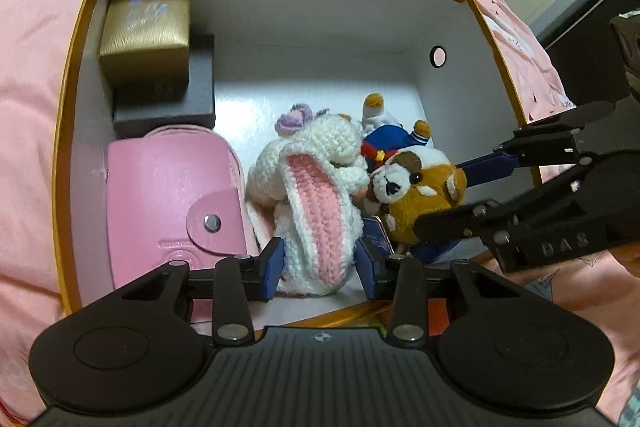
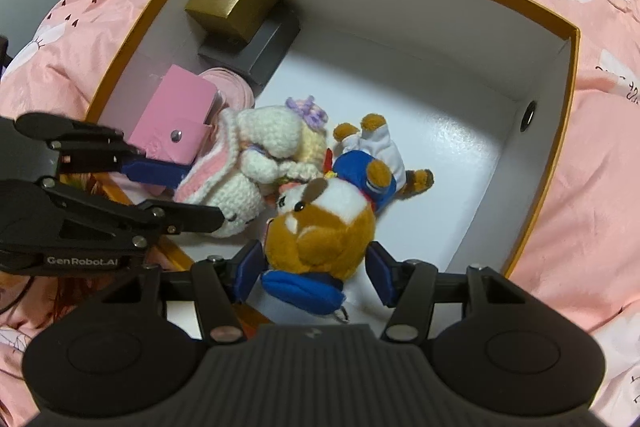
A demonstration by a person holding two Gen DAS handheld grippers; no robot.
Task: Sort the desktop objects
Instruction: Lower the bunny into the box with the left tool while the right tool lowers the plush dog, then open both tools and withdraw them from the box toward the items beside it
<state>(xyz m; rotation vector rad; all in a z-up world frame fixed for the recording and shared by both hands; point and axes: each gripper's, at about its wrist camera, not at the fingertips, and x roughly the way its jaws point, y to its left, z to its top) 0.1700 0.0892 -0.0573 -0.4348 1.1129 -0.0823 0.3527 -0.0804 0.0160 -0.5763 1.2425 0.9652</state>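
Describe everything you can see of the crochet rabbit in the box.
The crochet rabbit is white yarn with long ears lined in pink and a purple flower on its head. It lies on its side on the white floor of the box, between the pink wallet and the brown plush, touching both. The left gripper straddles one ear, blue pads at either side; whether they press it is unclear.

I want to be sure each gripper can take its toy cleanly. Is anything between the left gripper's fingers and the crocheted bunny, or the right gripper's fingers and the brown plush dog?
Nothing visible. The left gripper straddles the crocheted bunny; the right gripper straddles the brown plush dog. The toys do lean against each other.
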